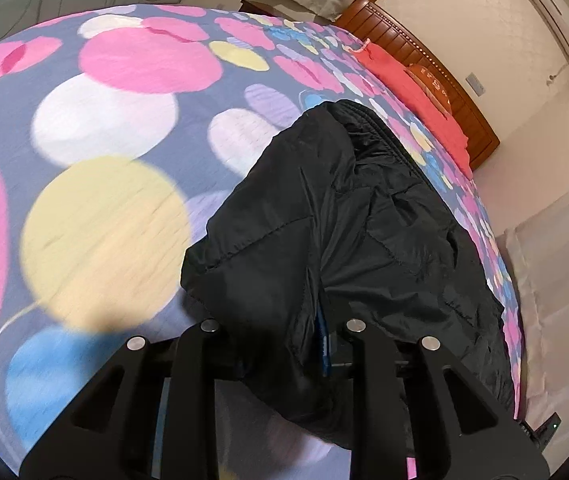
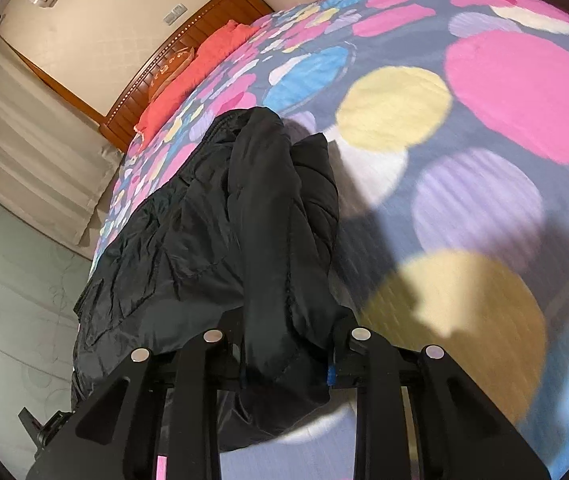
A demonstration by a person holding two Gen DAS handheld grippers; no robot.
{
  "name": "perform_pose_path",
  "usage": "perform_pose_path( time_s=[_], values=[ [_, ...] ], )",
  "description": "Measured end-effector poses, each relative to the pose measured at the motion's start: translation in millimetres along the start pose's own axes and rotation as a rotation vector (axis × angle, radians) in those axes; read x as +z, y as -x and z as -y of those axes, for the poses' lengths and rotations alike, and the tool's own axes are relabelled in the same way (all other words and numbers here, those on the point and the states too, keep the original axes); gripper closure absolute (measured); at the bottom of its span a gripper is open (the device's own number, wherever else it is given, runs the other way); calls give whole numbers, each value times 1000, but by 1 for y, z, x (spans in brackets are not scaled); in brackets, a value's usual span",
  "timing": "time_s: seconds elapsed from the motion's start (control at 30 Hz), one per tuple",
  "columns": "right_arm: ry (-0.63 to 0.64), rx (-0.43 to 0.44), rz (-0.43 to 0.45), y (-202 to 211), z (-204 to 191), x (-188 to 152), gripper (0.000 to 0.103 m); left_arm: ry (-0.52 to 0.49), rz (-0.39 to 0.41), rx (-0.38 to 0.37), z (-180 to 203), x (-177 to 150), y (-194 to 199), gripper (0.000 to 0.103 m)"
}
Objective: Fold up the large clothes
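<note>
A black quilted jacket (image 1: 344, 216) lies crumpled along the edge of a bed with a polka-dot cover (image 1: 104, 120). My left gripper (image 1: 284, 356) is shut on a fold of the jacket, which drapes over and hides the fingertips. In the right wrist view the same jacket (image 2: 212, 216) runs away from me, and my right gripper (image 2: 286, 364) is shut on another bunched fold of it. The fabric covers both pairs of fingers.
A red blanket (image 1: 424, 96) and an orange pillow (image 1: 432, 80) lie by the wooden headboard (image 1: 436, 60). Pale curtains (image 2: 24, 120) and a tiled floor (image 2: 4, 280) lie beyond the bed's edge. An air conditioner (image 1: 548, 4) hangs on the wall.
</note>
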State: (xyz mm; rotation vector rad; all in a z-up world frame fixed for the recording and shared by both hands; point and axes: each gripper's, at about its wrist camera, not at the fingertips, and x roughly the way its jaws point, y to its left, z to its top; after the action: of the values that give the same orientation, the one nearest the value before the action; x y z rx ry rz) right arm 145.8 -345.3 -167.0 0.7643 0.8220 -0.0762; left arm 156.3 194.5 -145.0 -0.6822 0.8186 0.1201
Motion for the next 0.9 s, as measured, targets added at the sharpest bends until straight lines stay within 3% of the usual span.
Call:
perform_pose_path(
  time_s=[0.47, 0.73, 0.9],
  values=[
    [25, 11, -35, 57, 31, -52, 77, -10, -14, 11, -40, -59, 65, 79],
    [17, 18, -44, 58, 36, -54, 74, -31, -13, 29, -41, -66, 67, 76],
    [1, 12, -49, 61, 44, -60, 64, -56, -13, 53, -40, -67, 65, 68]
  ],
)
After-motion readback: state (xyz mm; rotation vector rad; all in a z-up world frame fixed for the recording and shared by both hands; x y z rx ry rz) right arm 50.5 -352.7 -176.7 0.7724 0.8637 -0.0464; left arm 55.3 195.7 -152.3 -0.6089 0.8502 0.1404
